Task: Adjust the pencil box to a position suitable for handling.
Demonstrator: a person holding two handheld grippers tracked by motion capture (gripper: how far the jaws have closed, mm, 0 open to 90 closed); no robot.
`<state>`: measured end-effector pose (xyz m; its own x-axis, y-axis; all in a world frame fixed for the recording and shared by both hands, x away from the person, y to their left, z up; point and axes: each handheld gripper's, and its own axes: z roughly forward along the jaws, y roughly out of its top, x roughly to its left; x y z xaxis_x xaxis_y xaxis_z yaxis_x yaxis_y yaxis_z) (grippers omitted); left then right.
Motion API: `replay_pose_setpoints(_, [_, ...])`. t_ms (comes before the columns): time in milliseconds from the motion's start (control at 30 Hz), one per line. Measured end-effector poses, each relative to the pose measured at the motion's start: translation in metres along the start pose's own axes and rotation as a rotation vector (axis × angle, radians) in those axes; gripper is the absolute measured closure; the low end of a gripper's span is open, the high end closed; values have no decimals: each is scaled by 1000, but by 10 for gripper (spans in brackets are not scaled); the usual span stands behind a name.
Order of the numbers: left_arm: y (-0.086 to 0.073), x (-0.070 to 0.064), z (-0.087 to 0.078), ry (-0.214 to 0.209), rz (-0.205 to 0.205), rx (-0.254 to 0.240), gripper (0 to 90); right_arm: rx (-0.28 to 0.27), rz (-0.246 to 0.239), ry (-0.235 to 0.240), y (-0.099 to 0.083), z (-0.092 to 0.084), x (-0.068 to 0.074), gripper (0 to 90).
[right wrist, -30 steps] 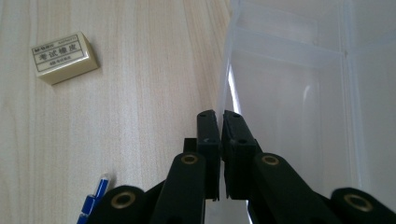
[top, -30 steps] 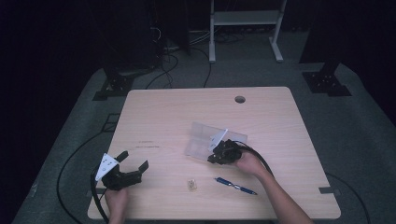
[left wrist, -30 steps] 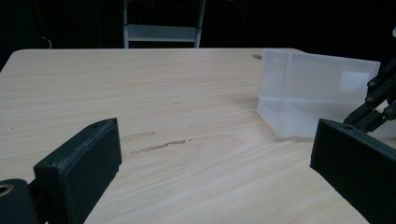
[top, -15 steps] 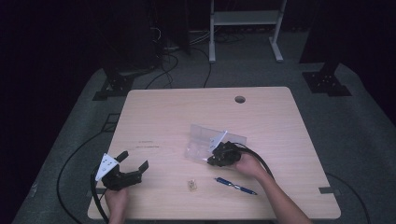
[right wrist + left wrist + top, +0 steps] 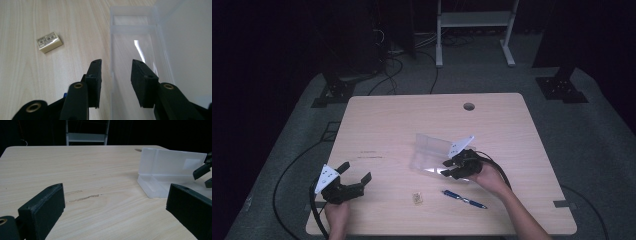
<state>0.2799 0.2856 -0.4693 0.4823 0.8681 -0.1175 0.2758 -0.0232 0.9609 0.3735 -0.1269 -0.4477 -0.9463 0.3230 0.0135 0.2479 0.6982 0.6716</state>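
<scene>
Loading the clear plastic case (image 5: 432,156) looks like the job in hand, and the case, lid standing open, sits right of the middle of the wooden table (image 5: 412,115). The right gripper (image 5: 453,168) hovers at the case's near right corner; its jaws have just been opening and now stand part-way apart, with the case's front wall in line between them but no pad pressing on it, as the right gripper view shows (image 5: 115,82). To do the next step well, that gripper should probably back clear of the wall without nudging the light case, then go for the small eraser (image 5: 417,198) or the blue pen (image 5: 464,198), both lying nearer the person than the case, and lower each piece flat into the tray. The left gripper (image 5: 346,180) rests well to the left of the case, jaws wide with nothing between them. Compared with a second ago, the right gripper has drawn back a little from the case, the lid remains up, and the left gripper has stayed put.
</scene>
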Motion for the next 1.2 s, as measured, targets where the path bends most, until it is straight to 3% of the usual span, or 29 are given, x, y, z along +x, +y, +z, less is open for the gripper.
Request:
replay_pose_setpoints(600, [0,-1,2,-4,5,4,11,-34,75,-60,-43,-42,10,525])
replay_pose_setpoints(1200, [-1,-2,4,-5,4,11,11,-30,125,-110,-85,-66,17,505])
